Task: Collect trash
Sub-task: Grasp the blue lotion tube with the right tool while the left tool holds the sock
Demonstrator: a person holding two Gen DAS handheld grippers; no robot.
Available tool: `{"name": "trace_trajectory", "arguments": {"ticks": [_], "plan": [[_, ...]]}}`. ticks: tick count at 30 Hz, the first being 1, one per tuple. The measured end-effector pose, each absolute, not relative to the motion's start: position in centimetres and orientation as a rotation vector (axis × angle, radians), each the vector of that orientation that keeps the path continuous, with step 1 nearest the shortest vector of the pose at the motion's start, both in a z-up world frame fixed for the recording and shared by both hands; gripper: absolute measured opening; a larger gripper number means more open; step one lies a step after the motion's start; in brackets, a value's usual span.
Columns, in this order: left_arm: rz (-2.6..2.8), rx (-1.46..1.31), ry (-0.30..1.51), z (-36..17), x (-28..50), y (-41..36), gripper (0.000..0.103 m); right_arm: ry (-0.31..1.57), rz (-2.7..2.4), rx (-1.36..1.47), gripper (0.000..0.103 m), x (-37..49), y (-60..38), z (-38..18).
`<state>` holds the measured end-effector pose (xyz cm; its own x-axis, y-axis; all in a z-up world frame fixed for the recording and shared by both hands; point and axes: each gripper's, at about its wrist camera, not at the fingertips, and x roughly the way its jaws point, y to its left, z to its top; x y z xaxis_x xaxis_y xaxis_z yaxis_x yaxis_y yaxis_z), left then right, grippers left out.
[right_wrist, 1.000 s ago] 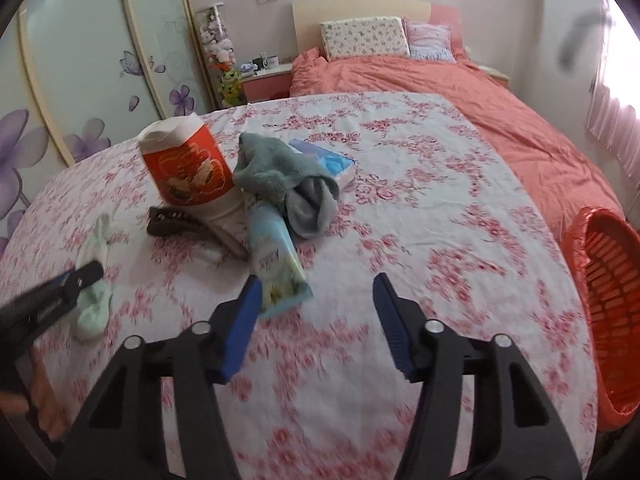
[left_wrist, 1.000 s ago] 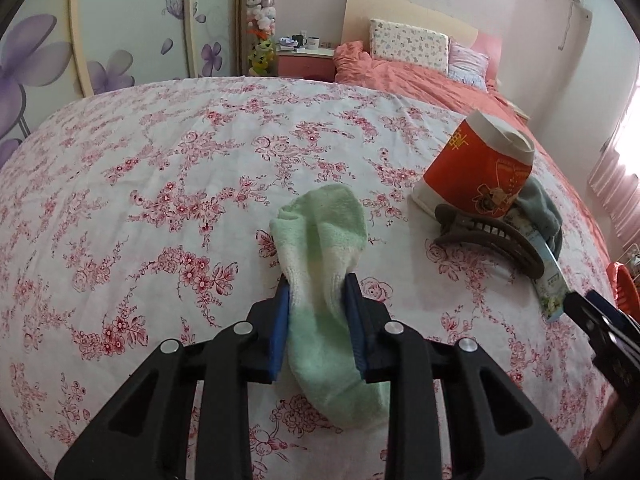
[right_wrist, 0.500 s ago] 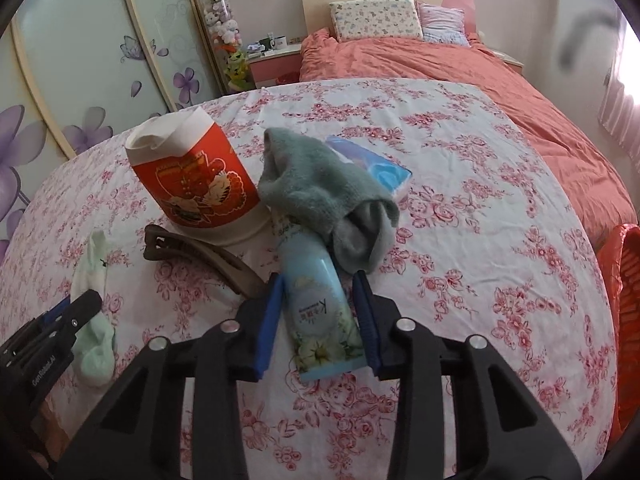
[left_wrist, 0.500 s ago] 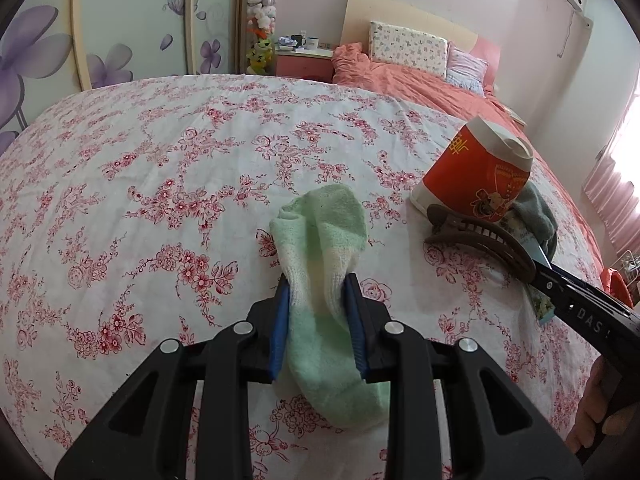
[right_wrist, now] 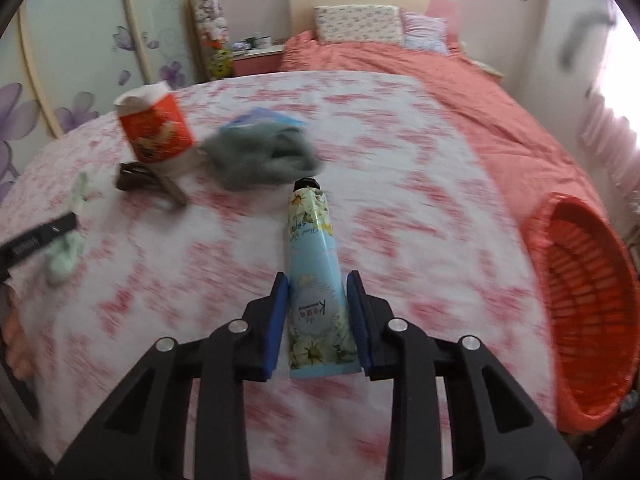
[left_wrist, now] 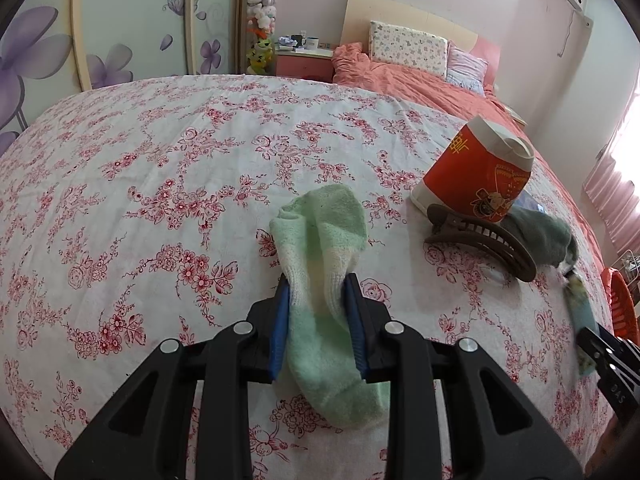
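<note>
My left gripper (left_wrist: 316, 280) is shut on a pale green sock (left_wrist: 324, 216) that lies on the flowered bed sheet (left_wrist: 160, 184). The sock's ends stick out in front of and behind the pads. My right gripper (right_wrist: 318, 280) holds a light blue flowered cream tube (right_wrist: 310, 232) between its blue pads, cap pointing away. Its jaws are still closing on the tube. The tube is clear of the grey sock (right_wrist: 264, 156). In the left wrist view the tube (left_wrist: 580, 312) shows at the right edge.
A red and white paper cup (left_wrist: 476, 176) lies tipped on the sheet beside a brown hair claw (left_wrist: 484, 240). A blue packet (right_wrist: 256, 116) peeks from behind the grey sock. An orange mesh basket (right_wrist: 580, 300) stands at the bed's right side. Pillows lie far back.
My right gripper went in to the tube, closed on it and drew it out from under the grey sock, toward the basket side. The left gripper and green sock stayed put.
</note>
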<state>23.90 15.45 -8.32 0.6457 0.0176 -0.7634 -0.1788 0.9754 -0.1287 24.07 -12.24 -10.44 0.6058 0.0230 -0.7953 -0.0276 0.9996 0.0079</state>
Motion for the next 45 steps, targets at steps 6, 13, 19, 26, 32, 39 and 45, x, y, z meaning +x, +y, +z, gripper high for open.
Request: {"name": "trace_trajectory", "arguments": {"ticks": [6,13,19,26,32,39,45], "plan": [[0.113,-0.198,0.864,-8.3,23.9,15.5,0.028,0.877,0.013,0.061,0.042,24.1,-14.3,-9.8],[0.118,-0.188,0.866,-8.4,23.8,15.4,0.028,0.888,-0.015,0.132,0.039,27.0,-14.3,-10.6],[0.118,-0.189,0.865,-8.4,23.8,15.4,0.028,0.898,-0.023,0.14,0.034,28.2,-13.9,-11.0],[0.118,-0.19,0.865,-8.4,23.9,15.3,0.028,0.897,-0.022,0.152,0.029,28.5,-14.0,-11.1],[0.109,-0.209,0.861,-8.4,23.8,15.4,0.028,0.903,-0.032,0.14,0.03,28.5,-13.8,-11.1],[0.092,-0.249,0.852,-8.5,23.6,15.9,0.028,0.908,-0.047,0.113,0.03,28.6,-13.3,-11.2],[0.087,-0.259,0.849,-8.5,23.6,15.9,0.028,0.906,-0.041,0.126,0.03,28.7,-13.3,-11.2]]}}
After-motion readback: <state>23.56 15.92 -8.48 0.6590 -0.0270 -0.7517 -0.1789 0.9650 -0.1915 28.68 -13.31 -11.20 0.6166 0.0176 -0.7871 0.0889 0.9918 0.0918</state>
